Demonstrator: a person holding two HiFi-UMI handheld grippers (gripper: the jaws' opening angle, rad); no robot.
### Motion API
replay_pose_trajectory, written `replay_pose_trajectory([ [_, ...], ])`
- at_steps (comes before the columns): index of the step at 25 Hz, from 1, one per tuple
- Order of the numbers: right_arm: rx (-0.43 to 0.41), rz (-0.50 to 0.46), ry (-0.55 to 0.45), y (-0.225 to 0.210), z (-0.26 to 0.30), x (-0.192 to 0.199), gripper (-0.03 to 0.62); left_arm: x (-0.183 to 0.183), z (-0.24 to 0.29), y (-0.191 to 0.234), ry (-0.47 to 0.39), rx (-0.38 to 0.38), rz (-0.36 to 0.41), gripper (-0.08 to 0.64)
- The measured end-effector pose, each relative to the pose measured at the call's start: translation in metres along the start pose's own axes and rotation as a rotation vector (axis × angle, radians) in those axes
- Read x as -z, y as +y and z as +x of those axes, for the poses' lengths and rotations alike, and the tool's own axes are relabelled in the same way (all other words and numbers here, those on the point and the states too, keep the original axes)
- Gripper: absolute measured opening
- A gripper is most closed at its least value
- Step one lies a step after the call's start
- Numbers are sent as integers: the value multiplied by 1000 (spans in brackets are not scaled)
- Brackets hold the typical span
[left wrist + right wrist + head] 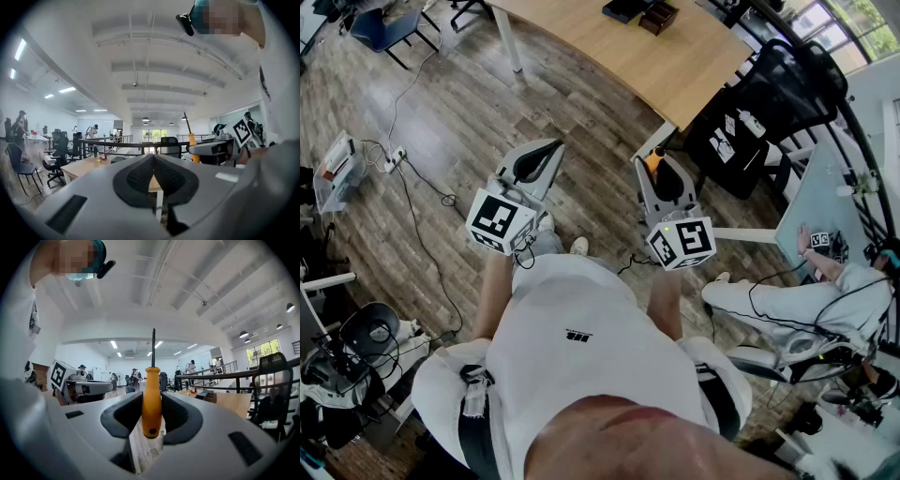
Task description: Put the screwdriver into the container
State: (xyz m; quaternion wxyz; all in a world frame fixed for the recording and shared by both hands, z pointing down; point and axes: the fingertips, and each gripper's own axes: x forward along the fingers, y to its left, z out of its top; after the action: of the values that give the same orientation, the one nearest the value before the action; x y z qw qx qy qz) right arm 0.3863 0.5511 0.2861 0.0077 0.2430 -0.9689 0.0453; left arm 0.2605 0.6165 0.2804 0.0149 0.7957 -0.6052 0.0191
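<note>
An orange-handled screwdriver (pixel 152 399) with a dark shaft stands upright between the black pads of my right gripper (pixel 152 404), which is shut on the handle. In the head view the right gripper (pixel 661 173) is held at waist height over the floor, and the orange handle (pixel 652 161) shows at its tip. To its left is my left gripper (pixel 534 159), and its pads (pixel 136 176) meet at the tip with nothing between them. From the left gripper view the screwdriver (pixel 191 140) shows at the right. A small dark brown box (pixel 659 17) sits on the far wooden table.
The wooden table (pixel 675 66) stands ahead on white legs, with a black office chair (pixel 769 103) at its right end. A seated person (pixel 787 300) is at the right. Cables and a power strip (pixel 394 159) lie on the wood floor to the left.
</note>
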Motion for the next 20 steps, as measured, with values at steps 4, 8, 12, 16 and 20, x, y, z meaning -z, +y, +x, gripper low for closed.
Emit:
replay_pose_trajectory([
  [4,-14,2,12,-3,5,7,117,3,6,0,1,-16,3,6],
  [8,-31,-9,22,-6,12,9,117,3,11,3,3,-41,11,6],
  [12,-49,-11,24,-10,22,10,117,5,19,12,12,-77,16,6],
  [16,-61,-12,28,-16,35,12,117,5,30,22,12,-92,19,6],
  [20,-68,-11,35,-23,52,13,117,6,41,37,12,-109,14,6],
])
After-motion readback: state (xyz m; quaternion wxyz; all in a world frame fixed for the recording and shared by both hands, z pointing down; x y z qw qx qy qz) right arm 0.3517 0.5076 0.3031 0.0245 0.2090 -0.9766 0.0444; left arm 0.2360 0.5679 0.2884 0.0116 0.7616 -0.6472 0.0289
